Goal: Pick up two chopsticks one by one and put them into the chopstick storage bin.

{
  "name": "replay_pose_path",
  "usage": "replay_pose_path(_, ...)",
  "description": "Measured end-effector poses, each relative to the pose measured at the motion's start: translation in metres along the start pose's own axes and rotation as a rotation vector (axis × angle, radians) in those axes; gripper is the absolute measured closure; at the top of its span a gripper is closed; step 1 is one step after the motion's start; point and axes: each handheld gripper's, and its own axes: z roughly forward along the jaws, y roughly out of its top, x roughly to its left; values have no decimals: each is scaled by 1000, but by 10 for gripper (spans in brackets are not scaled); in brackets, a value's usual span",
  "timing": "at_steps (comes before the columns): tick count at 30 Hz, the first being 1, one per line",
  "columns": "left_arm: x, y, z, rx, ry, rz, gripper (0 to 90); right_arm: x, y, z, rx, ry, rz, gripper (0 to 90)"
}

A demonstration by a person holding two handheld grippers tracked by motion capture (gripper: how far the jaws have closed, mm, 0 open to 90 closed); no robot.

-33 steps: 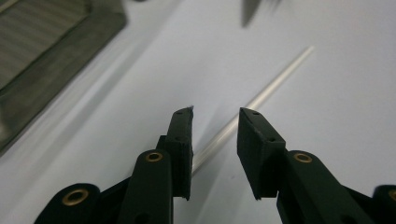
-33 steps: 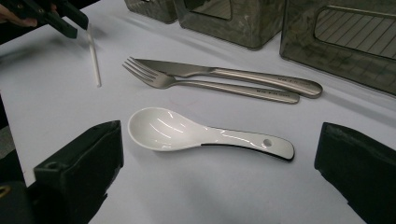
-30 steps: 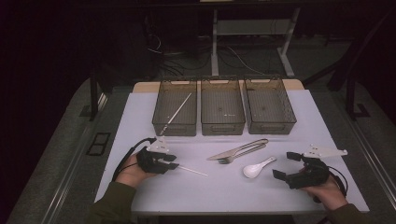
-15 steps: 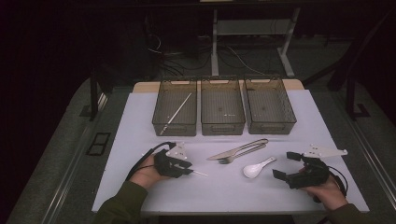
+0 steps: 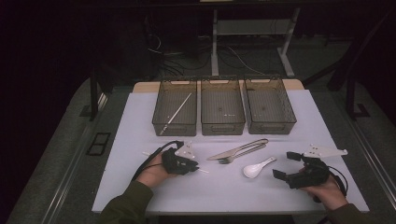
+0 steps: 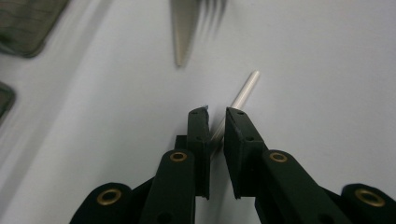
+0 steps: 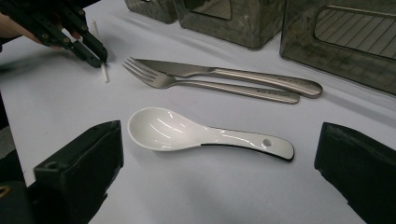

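A pale chopstick (image 6: pixel 245 88) lies on the white table (image 5: pixel 140 186), with its end passing between the narrow jaws of my left gripper (image 6: pixel 217 112). That gripper (image 5: pixel 195 167) rests low at the front left, shut on the chopstick (image 5: pixel 203 171). In the right gripper view it (image 7: pixel 95 56) appears at the top left with the stick (image 7: pixel 105 73) poking out. My right gripper (image 5: pixel 284 165) stands open at the front right. A white ceramic spoon (image 7: pixel 187 135) lies on the table ahead of its wide-apart jaws.
A steel knife (image 7: pixel 224 72) and fork (image 7: pixel 210 85) lie side by side in the middle of the table. Three dark mesh bins stand in a row behind them; the left bin (image 5: pixel 173 125) holds another chopstick (image 5: pixel 175 113). The middle bin (image 5: pixel 222 126) and right bin (image 5: pixel 271 126) look bare.
My left gripper has slid right along the chopstick and its jaws now pinch the stick near its right end. The right gripper has stayed put.
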Motion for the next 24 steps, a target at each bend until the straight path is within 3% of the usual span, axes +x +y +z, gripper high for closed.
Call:
replay_pose_path(4, 10, 2, -1, -11, 66, -35, 806, 0, 0, 0, 0, 0, -1, 12)
replay_pose_path(6, 17, 1, -1, -17, 80, -55, 844, 0, 0, 0, 0, -2, 0, 12)
replay_pose_path(15, 22, -3, -2, -16, 46, -65, 766, 0, 0, 0, 1, 3, -2, 12)
replay_pose_path(19, 28, -11, -22, -59, 72, -106, 722, 0, 0, -1, 0, 2, 0, 12)
replay_pose_path(21, 35, -18, -30, -26, 100, -120, 664, 0, 0, -1, 1, 3, 0, 12)
replay_pose_path(24, 47, -34, -39, -1, 109, -150, 610, 0, 0, 0, 2, 1, 1, 12)
